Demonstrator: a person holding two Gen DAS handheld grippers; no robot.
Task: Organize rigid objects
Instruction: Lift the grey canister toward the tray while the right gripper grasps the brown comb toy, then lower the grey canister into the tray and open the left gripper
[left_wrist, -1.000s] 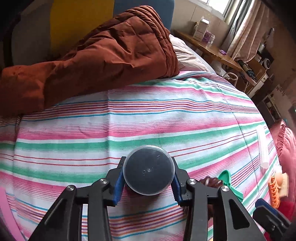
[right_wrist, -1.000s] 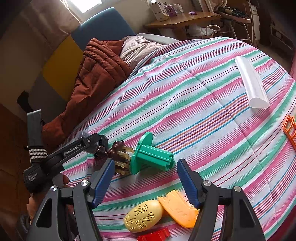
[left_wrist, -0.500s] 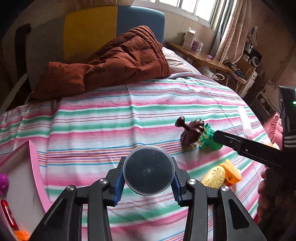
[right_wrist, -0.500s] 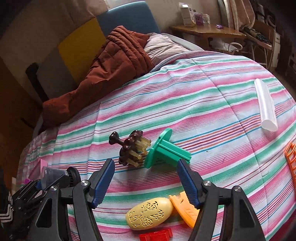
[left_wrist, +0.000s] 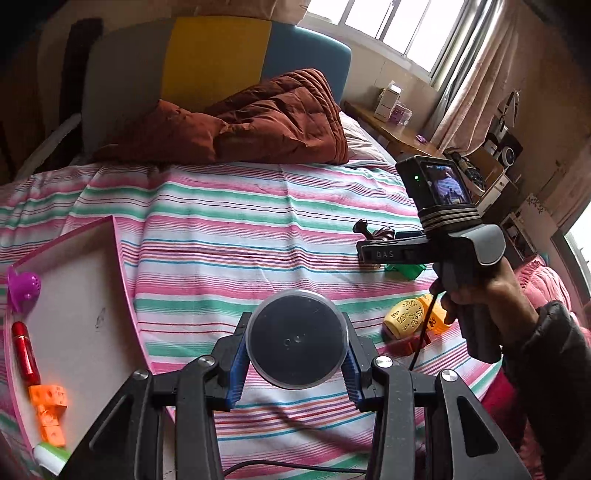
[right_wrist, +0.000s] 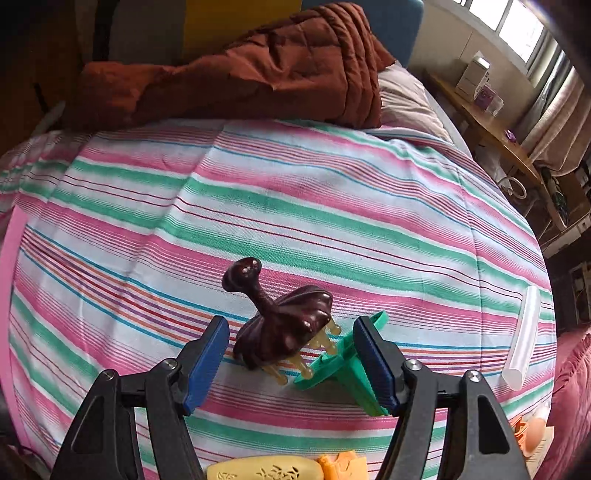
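Observation:
My left gripper (left_wrist: 295, 350) is shut on a round dark container with a clear rim (left_wrist: 297, 339), held above the striped bed to the right of a pink-rimmed tray (left_wrist: 122, 258). My right gripper (right_wrist: 291, 360) is open, its fingers either side of a dark brown scalp massager (right_wrist: 284, 325) lying on the bed. A green plastic piece (right_wrist: 340, 365) lies against the massager by the right finger. The right gripper's body also shows in the left wrist view (left_wrist: 436, 251).
The tray holds a purple ball (left_wrist: 24, 288), a red tube (left_wrist: 26, 354) and orange dice blocks (left_wrist: 48, 410). A yellow oval (left_wrist: 404, 317), orange and red pieces lie near the right hand. A clear tube (right_wrist: 522, 339) lies far right. A brown quilt (right_wrist: 240, 70) covers the bed's head.
My left gripper swung left and back with the container, bringing the tray into view. My right gripper moved forward so the massager now sits between its open fingers.

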